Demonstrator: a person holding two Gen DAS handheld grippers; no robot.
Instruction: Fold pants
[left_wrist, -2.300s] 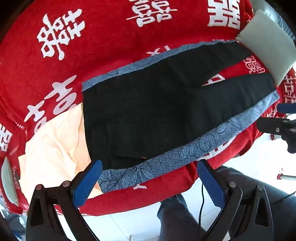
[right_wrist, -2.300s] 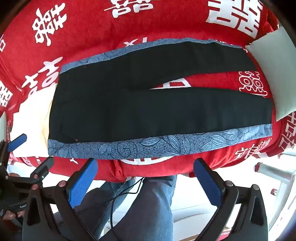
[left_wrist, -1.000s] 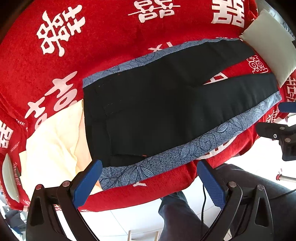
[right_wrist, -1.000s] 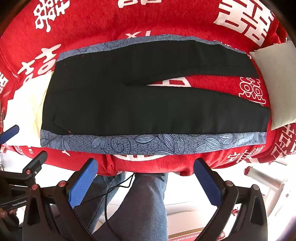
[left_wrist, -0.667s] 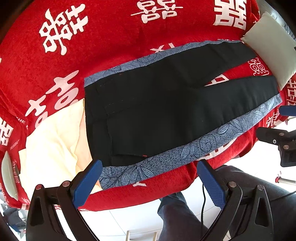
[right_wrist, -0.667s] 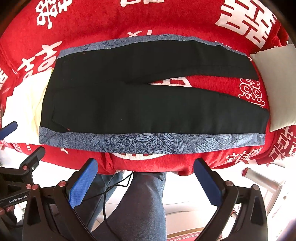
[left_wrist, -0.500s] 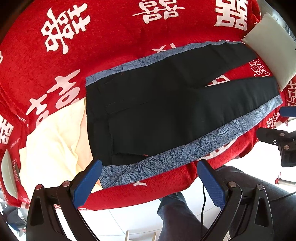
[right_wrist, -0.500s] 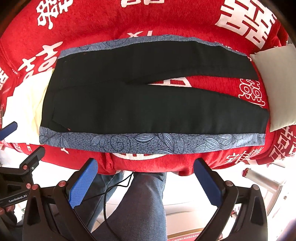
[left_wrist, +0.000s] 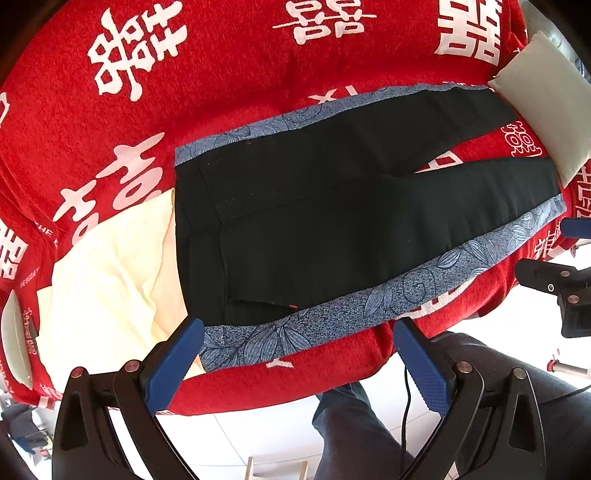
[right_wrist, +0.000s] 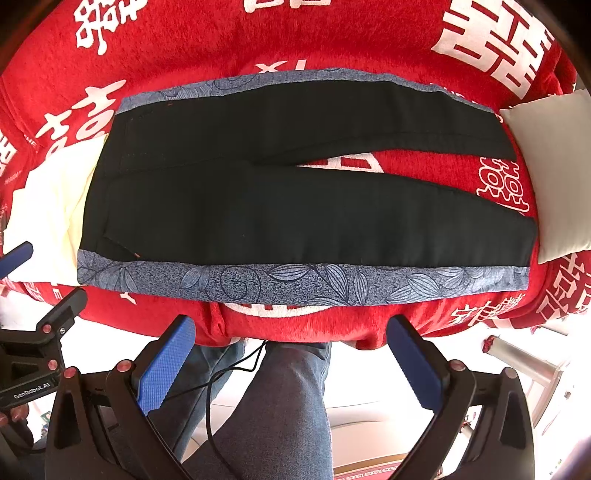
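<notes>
Black pants (left_wrist: 332, 214) with blue leaf-patterned side stripes lie flat on a red blanket (left_wrist: 221, 85), waist at the left, both legs spread toward the right. They also show in the right wrist view (right_wrist: 295, 199). My left gripper (left_wrist: 295, 354) is open and empty, hovering over the near edge by the waist end. My right gripper (right_wrist: 288, 347) is open and empty, hovering over the near edge below the near leg's blue stripe (right_wrist: 295, 282). Neither touches the pants.
A cream cloth (left_wrist: 107, 266) lies left of the waist. A white pillow (left_wrist: 546, 110) lies at the leg ends on the right. The person's legs in jeans (right_wrist: 280, 413) and a cable are below the blanket edge. The other gripper shows at the right edge (left_wrist: 554, 284).
Both grippers have shifted only slightly; the views have drifted a little. The pants have not moved, and both grippers stay open.
</notes>
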